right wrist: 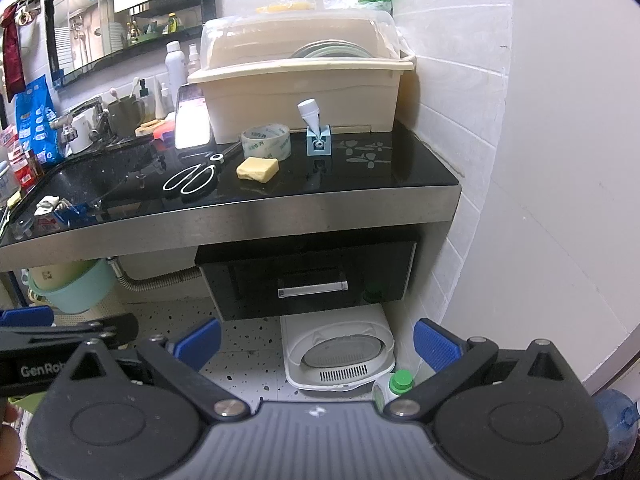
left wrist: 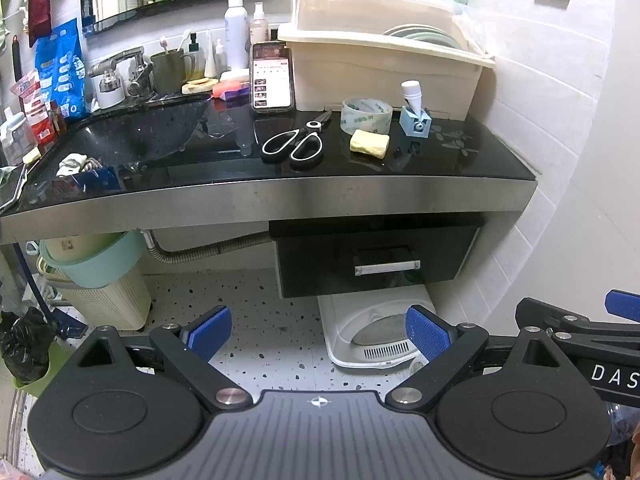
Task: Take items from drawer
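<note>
Under the counter (left wrist: 280, 196), the drawer (left wrist: 376, 264) sits shut.
I hold left gripper (left wrist: 318, 334) and right gripper (right wrist: 318, 344) released, well short of it.

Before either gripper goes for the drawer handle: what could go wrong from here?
1. The drawer is shut and its silver handle is slim and recessed under the countertop edge; fingers may slip off or clip that edge.
2. The white appliance and green-capped bottle sit on the floor right below, so a low approach could knock them.
3. Left gripper and right gripper are both open and close together; they may collide.
</note>
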`<action>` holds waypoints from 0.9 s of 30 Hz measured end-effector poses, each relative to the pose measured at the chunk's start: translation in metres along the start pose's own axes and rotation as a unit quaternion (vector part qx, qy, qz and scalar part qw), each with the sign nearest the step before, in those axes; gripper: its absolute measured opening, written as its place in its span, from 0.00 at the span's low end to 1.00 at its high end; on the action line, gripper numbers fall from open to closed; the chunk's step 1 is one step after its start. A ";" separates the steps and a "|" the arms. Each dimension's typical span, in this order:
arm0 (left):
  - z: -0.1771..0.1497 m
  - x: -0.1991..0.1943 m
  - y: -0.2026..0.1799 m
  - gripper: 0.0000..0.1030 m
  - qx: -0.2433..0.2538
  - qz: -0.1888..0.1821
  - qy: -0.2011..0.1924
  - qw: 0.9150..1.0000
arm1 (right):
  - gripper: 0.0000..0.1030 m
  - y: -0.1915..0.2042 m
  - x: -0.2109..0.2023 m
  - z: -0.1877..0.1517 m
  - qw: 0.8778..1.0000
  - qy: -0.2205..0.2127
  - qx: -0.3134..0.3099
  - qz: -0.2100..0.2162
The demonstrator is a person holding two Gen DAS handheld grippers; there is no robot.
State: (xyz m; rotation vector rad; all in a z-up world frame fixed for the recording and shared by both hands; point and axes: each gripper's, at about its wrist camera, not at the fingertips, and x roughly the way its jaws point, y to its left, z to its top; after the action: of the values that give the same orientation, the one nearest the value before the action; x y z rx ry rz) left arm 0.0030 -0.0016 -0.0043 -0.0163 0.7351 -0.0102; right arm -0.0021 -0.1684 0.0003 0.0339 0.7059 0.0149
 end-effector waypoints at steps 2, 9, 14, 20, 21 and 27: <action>0.000 0.000 -0.001 0.92 0.000 0.000 0.000 1.000 | 1.00 0.000 0.000 0.000 1.000 0.000 -0.001 0.000; 0.000 0.000 0.001 0.92 0.002 0.000 0.000 1.000 | 1.00 0.001 0.000 0.001 1.000 0.000 -0.002 -0.002; -0.001 0.002 0.001 0.92 0.002 0.002 0.000 1.000 | 1.00 0.000 0.000 0.000 1.000 -0.001 -0.003 0.000; -0.001 0.002 0.000 0.92 0.004 0.003 -0.001 1.000 | 1.00 0.001 0.000 0.000 1.000 -0.002 -0.006 -0.002; -0.001 0.002 0.000 0.92 0.005 0.003 -0.001 1.000 | 1.00 0.001 0.000 0.000 1.000 -0.001 -0.005 -0.001; -0.003 0.006 0.001 0.92 0.006 0.003 -0.001 1.000 | 1.00 -0.003 0.003 0.000 1.000 -0.001 0.000 0.001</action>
State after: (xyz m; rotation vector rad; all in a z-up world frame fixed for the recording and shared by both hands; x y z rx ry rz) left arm 0.0050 -0.0005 -0.0106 -0.0026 0.7334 -0.0083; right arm 0.0000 -0.1716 -0.0019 0.0354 0.7046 0.0174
